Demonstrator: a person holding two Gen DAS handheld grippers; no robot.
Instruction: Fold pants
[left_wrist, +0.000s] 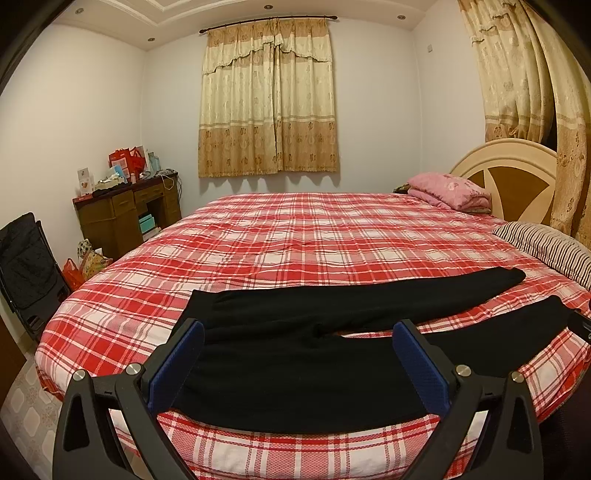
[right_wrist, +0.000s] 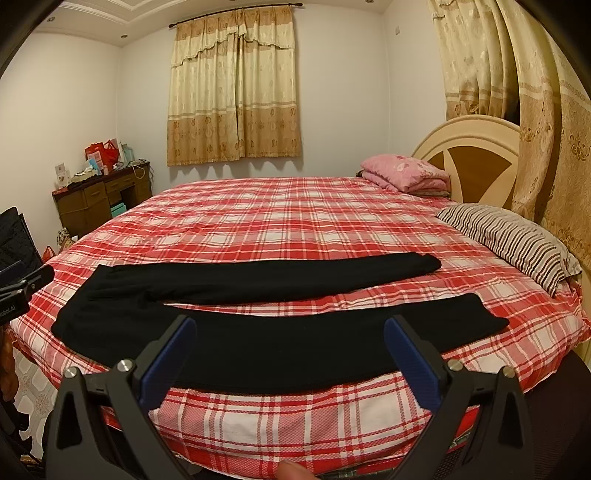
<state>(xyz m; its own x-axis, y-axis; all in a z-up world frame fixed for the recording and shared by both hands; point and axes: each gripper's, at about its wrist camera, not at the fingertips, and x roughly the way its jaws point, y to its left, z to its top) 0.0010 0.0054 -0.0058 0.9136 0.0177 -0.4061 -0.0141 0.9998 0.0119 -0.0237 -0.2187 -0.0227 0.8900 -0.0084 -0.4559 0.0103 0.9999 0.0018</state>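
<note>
Black pants (left_wrist: 295, 373) lie flat on the red plaid bed (left_wrist: 295, 240), waist to the left and both legs stretched to the right with a narrow gap between them. My left gripper (left_wrist: 297, 332) is open, held over the waist end near the bed's front edge, nothing between its blue pads (left_wrist: 173, 369). In the right wrist view the pants (right_wrist: 277, 343) spread across the bed (right_wrist: 295, 221). My right gripper (right_wrist: 288, 326) is open above the nearer leg. The left gripper's tip (right_wrist: 22, 284) shows at the left edge.
A striped pillow (right_wrist: 517, 240) and a folded pink blanket (right_wrist: 404, 171) lie at the headboard (right_wrist: 469, 147) on the right. A wooden desk (left_wrist: 125, 210) with clutter stands in the far left corner, a black folding chair (left_wrist: 26, 266) near it. A fingertip (right_wrist: 291, 470) shows at the bottom.
</note>
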